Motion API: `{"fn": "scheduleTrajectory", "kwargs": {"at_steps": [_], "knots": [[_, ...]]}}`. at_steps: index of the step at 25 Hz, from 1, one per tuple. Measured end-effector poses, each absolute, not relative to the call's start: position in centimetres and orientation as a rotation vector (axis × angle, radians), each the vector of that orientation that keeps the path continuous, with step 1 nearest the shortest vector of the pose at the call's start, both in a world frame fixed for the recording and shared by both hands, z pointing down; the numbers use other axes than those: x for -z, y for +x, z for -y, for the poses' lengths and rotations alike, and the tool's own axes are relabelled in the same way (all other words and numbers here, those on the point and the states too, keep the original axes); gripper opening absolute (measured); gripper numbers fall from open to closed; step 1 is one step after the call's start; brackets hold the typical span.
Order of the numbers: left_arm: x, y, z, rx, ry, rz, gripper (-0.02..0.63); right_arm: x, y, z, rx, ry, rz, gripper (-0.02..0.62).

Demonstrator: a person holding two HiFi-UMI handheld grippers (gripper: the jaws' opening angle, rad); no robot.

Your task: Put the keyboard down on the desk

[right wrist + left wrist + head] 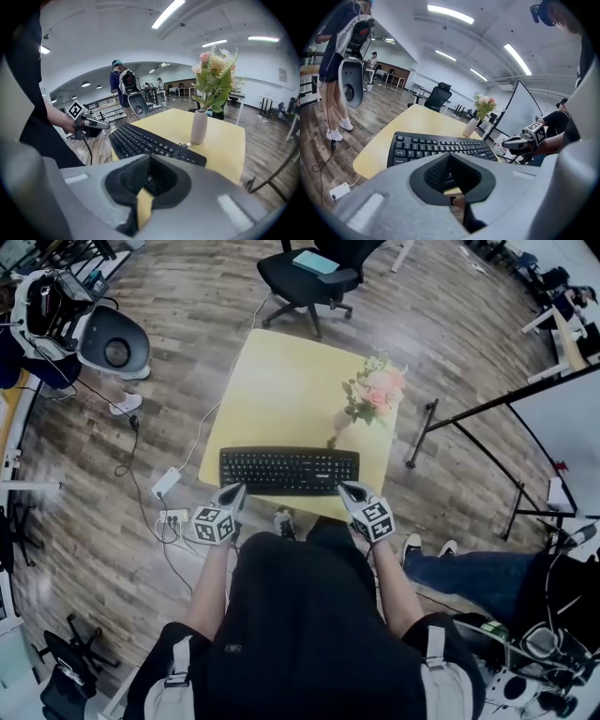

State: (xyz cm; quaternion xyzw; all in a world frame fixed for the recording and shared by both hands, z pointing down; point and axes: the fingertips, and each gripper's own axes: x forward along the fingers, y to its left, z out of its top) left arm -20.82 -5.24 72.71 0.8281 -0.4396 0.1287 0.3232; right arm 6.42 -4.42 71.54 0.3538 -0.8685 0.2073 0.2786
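A black keyboard [289,471] lies flat on the yellow desk [281,390], along its near edge. My left gripper [234,491] hovers by the keyboard's near left corner, jaws shut with nothing between them. My right gripper [349,489] is by the near right corner, also shut and empty. In the left gripper view the keyboard [436,147] sits just beyond the closed left gripper [450,157]. In the right gripper view the keyboard [150,143] lies ahead of the closed right gripper [150,159]. Neither gripper holds it.
A white vase of pink flowers [373,395] stands on the desk behind the keyboard's right end. A black office chair [309,273] is beyond the desk. A power strip and cables [167,484] lie on the floor at left. A whiteboard stand [487,418] is at right.
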Motion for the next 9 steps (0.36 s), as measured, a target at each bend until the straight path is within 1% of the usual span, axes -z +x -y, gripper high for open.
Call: {"fn": "scheduleTrajectory", "kwargs": {"at_steps": [9], "knots": [[-72.9,-21.1,3.9,-0.312,2.168,1.160,0.011,-71.3,5.3,3.8,-0.546,0.949,2.340,0.002]]}}
